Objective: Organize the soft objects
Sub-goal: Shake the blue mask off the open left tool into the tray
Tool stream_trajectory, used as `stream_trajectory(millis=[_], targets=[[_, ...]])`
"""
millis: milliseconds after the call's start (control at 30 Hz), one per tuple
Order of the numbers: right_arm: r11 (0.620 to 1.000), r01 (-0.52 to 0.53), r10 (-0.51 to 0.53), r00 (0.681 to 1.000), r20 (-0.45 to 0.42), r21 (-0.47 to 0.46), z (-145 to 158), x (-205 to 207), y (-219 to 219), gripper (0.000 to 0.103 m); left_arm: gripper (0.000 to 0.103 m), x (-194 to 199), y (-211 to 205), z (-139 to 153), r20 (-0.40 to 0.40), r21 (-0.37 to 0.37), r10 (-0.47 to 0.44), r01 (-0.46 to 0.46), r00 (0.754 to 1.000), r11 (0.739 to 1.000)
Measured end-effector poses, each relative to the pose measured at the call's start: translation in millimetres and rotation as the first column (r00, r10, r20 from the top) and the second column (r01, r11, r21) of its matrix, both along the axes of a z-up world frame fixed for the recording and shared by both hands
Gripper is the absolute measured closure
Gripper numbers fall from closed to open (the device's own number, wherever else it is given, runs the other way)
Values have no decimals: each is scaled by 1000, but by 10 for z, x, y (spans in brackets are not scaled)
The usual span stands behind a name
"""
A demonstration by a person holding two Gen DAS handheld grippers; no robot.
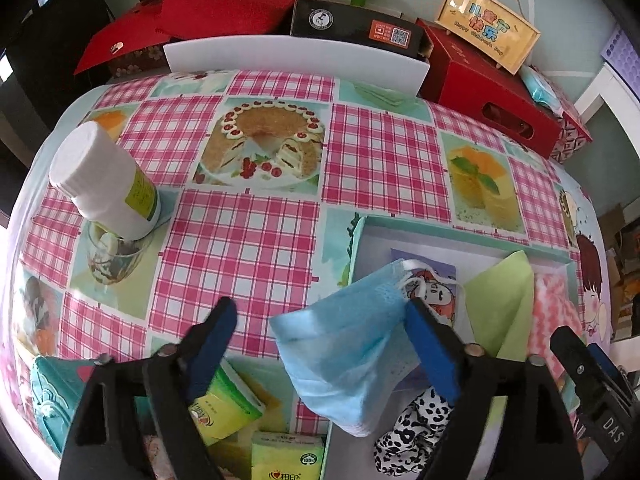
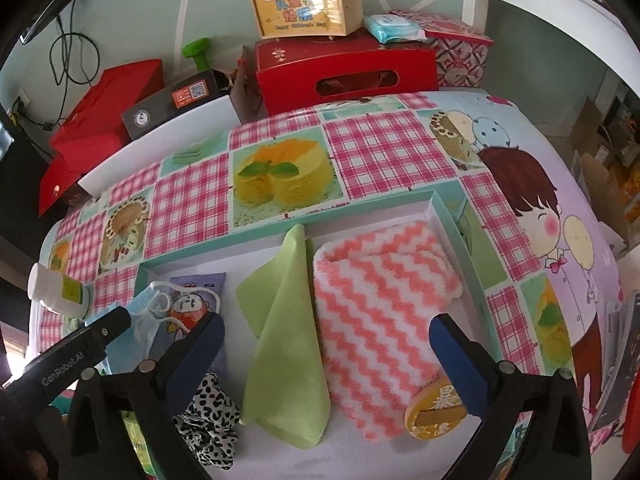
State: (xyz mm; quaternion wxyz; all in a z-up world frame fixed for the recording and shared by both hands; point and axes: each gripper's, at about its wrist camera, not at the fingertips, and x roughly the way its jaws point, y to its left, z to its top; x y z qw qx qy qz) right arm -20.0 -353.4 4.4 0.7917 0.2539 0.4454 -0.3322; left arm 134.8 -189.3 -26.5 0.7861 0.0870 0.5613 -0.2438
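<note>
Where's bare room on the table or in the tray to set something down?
Most free: the tablecloth between the white bottle and the tray. In the tray, a bare strip behind the green cloth. Crowded: blue mask, leopard scrunchie, pink zigzag towel, and tissue packs at the near edge.

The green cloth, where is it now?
The green cloth lies inside the shallow box, in the middle of the right wrist view, between the pink zigzag towel to its right and the leopard-print scrunchie to its left.
</note>
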Motion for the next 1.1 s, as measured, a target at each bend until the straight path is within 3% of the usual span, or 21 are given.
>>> stream_trajectory(millis=[1100], targets=[[999, 33, -33, 999, -3, -2, -12, -33, -49, 0, 16, 14, 62, 68, 21, -1, 9, -9, 1000, 1000]])
